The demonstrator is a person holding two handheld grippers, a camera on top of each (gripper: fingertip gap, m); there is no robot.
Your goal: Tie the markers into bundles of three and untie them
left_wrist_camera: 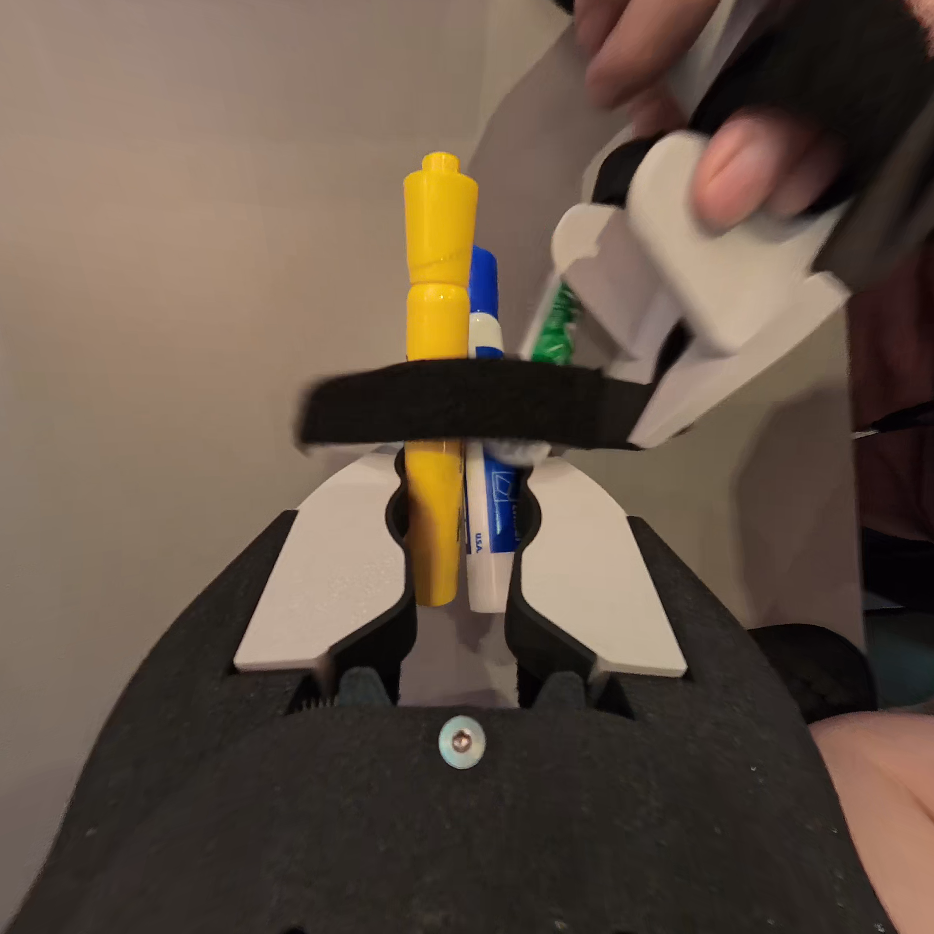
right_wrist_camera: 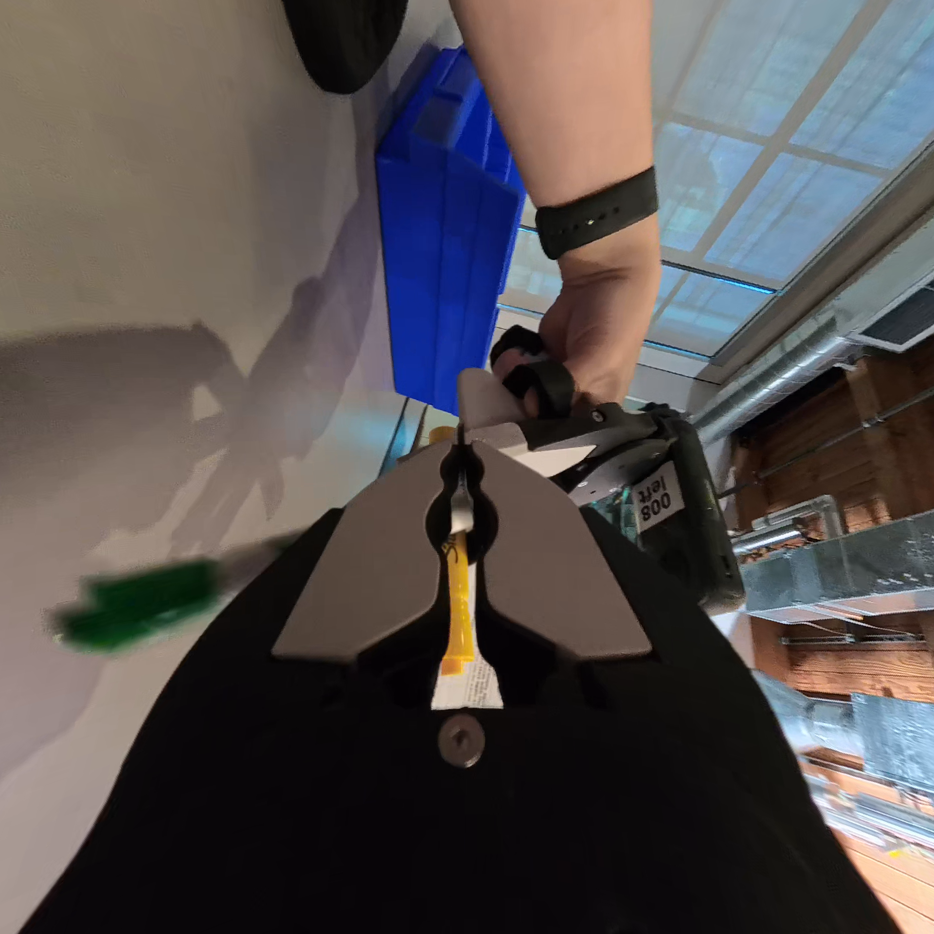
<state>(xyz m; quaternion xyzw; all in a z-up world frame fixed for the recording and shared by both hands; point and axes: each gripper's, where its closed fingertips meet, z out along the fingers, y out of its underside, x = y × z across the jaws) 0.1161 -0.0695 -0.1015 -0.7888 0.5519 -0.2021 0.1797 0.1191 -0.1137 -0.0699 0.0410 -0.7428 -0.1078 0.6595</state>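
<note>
My left gripper (left_wrist_camera: 462,470) is shut on a yellow marker (left_wrist_camera: 437,354) and a blue-and-white marker (left_wrist_camera: 487,505), both held upright. A black strap (left_wrist_camera: 445,402) runs across them just above the fingers. My right gripper (left_wrist_camera: 642,424) comes in from the upper right and is shut on the strap's right end. A green marker (left_wrist_camera: 556,328) leans to the right behind the strap, blurred. In the right wrist view my right gripper (right_wrist_camera: 461,447) pinches the strap edge, the yellow marker (right_wrist_camera: 457,601) shows through the gap, and the green marker (right_wrist_camera: 141,601) is a blur at left.
A blue plastic bin (right_wrist_camera: 445,227) stands on the pale table (right_wrist_camera: 151,202) beyond the grippers. A person's hand with a black wristband (right_wrist_camera: 596,212) holds the left gripper (right_wrist_camera: 472,422). A hand (left_wrist_camera: 748,167) holds the right gripper.
</note>
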